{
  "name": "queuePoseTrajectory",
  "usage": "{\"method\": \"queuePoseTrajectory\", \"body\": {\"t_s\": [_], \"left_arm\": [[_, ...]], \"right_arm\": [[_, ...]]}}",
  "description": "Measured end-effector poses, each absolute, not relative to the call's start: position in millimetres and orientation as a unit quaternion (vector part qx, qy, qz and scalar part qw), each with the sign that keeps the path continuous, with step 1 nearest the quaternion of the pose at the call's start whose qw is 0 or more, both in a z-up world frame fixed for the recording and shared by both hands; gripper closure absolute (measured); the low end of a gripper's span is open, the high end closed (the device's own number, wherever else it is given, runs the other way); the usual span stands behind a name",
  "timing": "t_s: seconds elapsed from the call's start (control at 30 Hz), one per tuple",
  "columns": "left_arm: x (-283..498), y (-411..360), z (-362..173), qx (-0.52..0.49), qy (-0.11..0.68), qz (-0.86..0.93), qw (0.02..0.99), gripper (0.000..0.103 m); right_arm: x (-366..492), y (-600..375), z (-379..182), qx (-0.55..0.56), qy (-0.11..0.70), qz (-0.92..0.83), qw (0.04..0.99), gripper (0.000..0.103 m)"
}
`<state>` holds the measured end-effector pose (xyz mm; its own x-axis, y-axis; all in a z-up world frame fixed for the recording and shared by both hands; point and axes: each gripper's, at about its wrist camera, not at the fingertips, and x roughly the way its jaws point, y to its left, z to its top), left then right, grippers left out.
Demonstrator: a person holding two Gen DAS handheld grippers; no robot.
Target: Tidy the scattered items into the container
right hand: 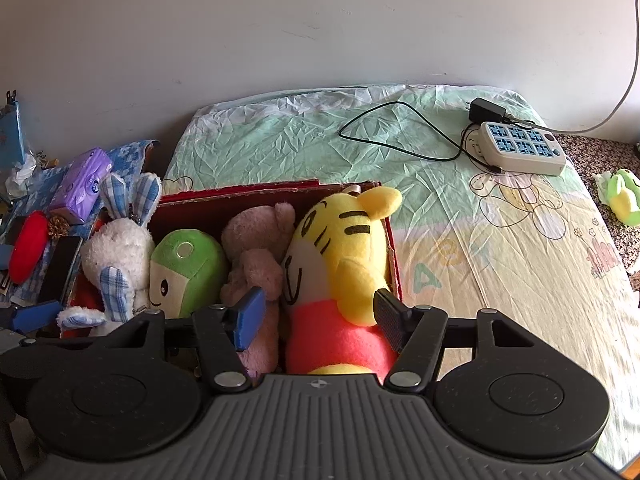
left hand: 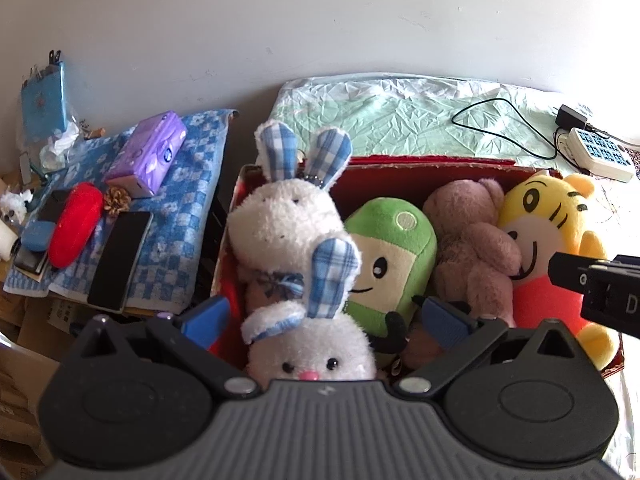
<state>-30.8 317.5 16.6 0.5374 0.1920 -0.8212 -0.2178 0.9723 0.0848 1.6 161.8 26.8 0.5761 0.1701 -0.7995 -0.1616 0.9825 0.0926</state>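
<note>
Fuzzy white rabbit plush (left hand: 286, 220), face partly hidden, in red cardboard box (left hand: 420, 168), left hand-held gripper (left hand: 324, 318) spread wide, empty, right hand-held gripper (right hand: 320, 318) agape around yellow tiger plush (right hand: 344, 248)

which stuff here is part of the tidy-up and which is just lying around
Part of the job:
- red box
- white rabbit
- green plush
- brown bear
- yellow tiger
- small green toy, out on the bed

Lying about:
- power strip
- tissue pack
- phone
- red pouch
</note>
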Motion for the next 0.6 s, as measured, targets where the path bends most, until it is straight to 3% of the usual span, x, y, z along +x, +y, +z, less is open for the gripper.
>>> {"method": "queuePoseTrajectory", "body": {"t_s": [0.6], "left_arm": [[-25.2, 292.4, 11.1, -0.033, 0.474, 0.051, 0.878, 0.001]], "right_arm": [[-5.2, 138.7, 29.2, 0.011, 0.445, 0.068, 0.893, 0.043]]}}
